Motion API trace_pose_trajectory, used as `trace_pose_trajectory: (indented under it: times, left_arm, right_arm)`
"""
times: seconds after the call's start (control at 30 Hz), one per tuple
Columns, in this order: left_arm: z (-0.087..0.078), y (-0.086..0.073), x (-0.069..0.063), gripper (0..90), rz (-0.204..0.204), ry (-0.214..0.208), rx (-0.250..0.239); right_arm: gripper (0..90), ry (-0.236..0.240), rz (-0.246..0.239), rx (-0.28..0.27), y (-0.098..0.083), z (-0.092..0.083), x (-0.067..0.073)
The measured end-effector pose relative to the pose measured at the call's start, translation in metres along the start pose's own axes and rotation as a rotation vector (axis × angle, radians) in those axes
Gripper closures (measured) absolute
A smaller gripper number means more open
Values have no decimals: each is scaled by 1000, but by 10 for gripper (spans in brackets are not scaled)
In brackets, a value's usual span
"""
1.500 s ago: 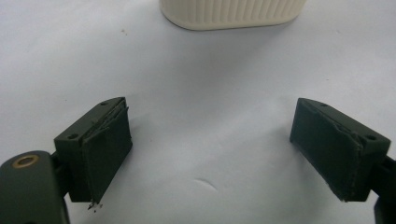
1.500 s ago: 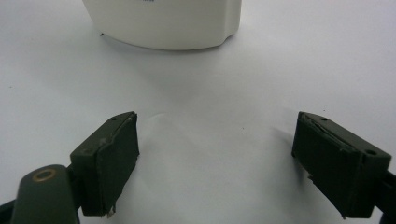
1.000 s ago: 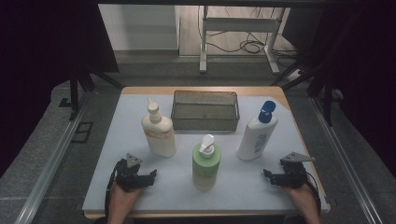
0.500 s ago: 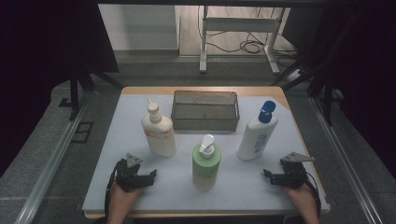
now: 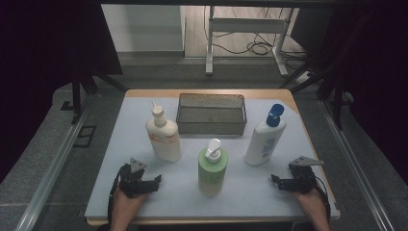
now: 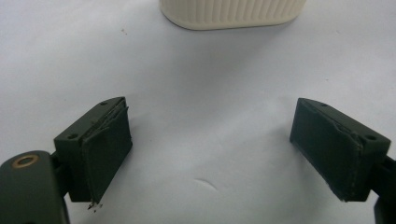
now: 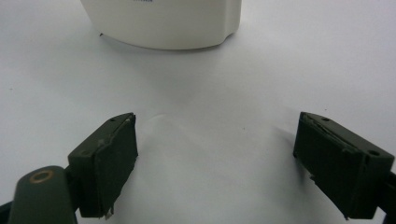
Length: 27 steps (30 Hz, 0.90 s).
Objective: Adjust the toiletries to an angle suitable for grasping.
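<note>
High view: our left gripper (image 5: 155, 181) and right gripper (image 5: 275, 180) rest on the table mat (image 5: 120, 139), green bottle (image 5: 212, 168) between them. Left gripper view: jaws released, cream bottle (image 6: 231, 13) ahead. Right gripper view: jaws spread, empty, white bottle (image 7: 163, 23) ahead.

High view: fixed above the near edge of the desk (image 5: 144, 202), facing forward and down, far enough to take in the whole white top, with floor beyond at the upper frame. Left gripper view: riding low, close over the desk, looking along two black fingers (image 6: 100, 149) toward the ribbed base of the cream pump bottle (image 6: 231, 14) at the top edge; same bottle (image 5: 163, 137) left of centre from above. Right gripper view: equally low and close, facing the white bottle (image 7: 168, 23) at the top; same bottle (image 5: 264, 139) right of centre from above.
</note>
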<state>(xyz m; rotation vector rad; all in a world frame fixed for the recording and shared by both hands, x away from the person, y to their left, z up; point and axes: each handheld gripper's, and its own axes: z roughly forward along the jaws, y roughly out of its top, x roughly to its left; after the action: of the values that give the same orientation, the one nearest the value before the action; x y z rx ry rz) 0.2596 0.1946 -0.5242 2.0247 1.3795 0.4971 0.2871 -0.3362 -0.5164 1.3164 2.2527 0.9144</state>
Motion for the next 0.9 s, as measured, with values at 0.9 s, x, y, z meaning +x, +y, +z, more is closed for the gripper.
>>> trace_pose_trajectory:
  times: [0.9]
  left_arm:
    - [0, 0, 0, 121, 2, 0, 0]
  right_arm:
    - [97, 29, -19, -36, 13, -13, -4]
